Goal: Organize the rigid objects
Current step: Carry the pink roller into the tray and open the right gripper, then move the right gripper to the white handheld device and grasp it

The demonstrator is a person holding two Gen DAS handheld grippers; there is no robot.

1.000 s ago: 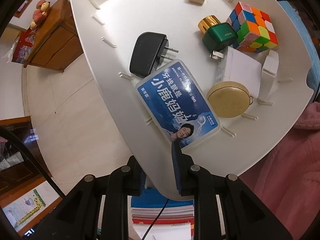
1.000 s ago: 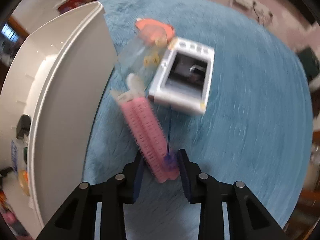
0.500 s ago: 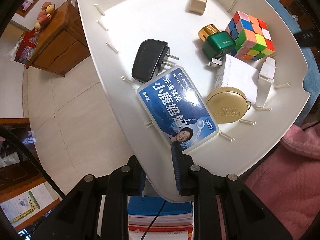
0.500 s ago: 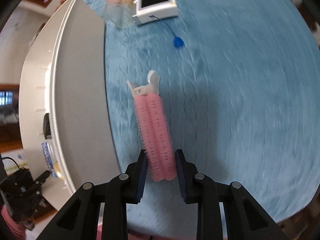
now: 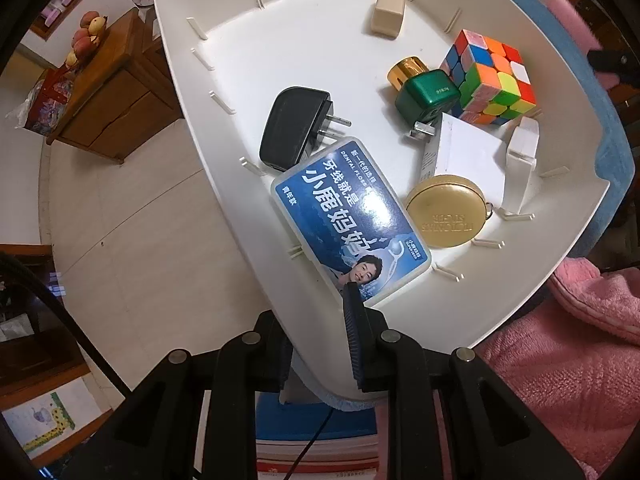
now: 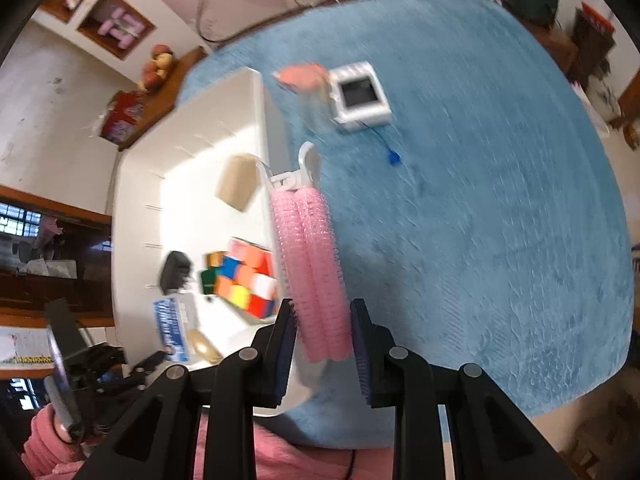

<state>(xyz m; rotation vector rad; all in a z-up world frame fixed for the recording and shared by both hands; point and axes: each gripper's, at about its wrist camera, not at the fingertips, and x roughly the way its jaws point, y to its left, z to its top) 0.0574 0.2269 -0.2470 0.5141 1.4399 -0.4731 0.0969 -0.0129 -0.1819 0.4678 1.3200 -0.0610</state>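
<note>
My left gripper (image 5: 320,332) is shut on the near rim of a white tray (image 5: 280,20). The tray holds a blue dental floss box (image 5: 348,220), a black charger (image 5: 294,128), a green and gold cube (image 5: 426,94), a Rubik's cube (image 5: 490,78), a gold round tape measure (image 5: 444,210), a beige block (image 5: 388,8) and white pieces. My right gripper (image 6: 323,332) is shut on a pink hair-roller clip (image 6: 310,256) and holds it lifted over the tray's (image 6: 132,184) right edge.
The blue carpet (image 6: 480,220) bears a white box device (image 6: 360,96) with a blue tag and a clear jar with an orange lid (image 6: 304,76). A wooden cabinet (image 5: 108,92) with fruit stands at the far left. Pink sleeves are at the bottom.
My right gripper has lifted the pink roller clip off the carpet and swung it left to the tray's edge. The left gripper keeps hold of the tray, which shifted slightly.
</note>
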